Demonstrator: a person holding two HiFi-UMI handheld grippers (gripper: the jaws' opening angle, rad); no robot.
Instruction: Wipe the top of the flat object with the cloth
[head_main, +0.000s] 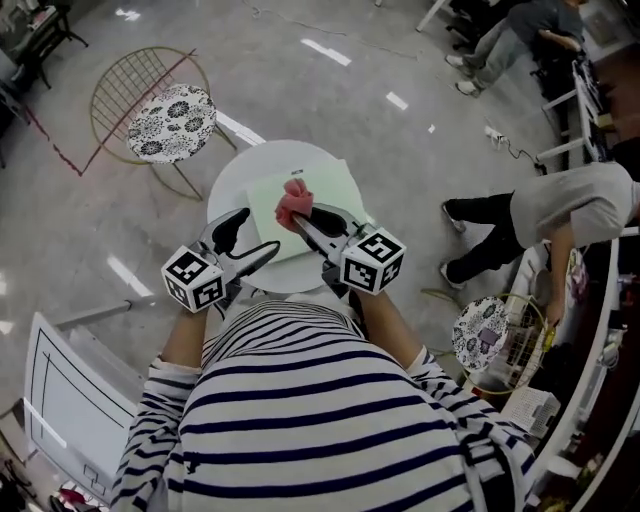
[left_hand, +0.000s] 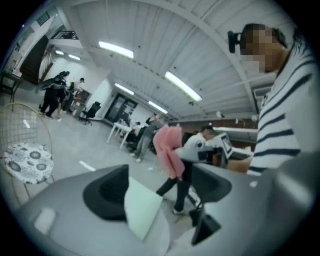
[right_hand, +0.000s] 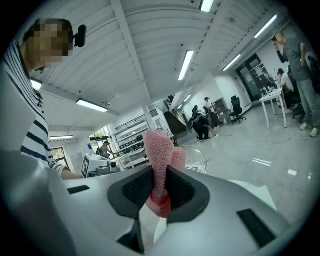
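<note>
A pale green flat sheet (head_main: 330, 185) lies on a small round white table (head_main: 228, 180). My right gripper (head_main: 300, 218) is shut on a bunched pink cloth (head_main: 293, 200), held up above the sheet's near left part. In the right gripper view the cloth (right_hand: 159, 150) sticks up from between the closed pads of the right gripper (right_hand: 160, 187). My left gripper (head_main: 258, 230) hangs open over the table's near edge, nothing between its fingers. In the left gripper view a corner of the sheet (left_hand: 142, 210) shows beyond the spread jaws of the left gripper (left_hand: 160, 192), with the pink cloth (left_hand: 167, 147) further off.
A wire chair with a patterned cushion (head_main: 165, 120) stands left of the table. A second patterned stool (head_main: 485, 335) and a bending person (head_main: 560, 210) are at the right. A seated person (head_main: 510, 40) is far back. A white framed board (head_main: 60, 400) leans at lower left.
</note>
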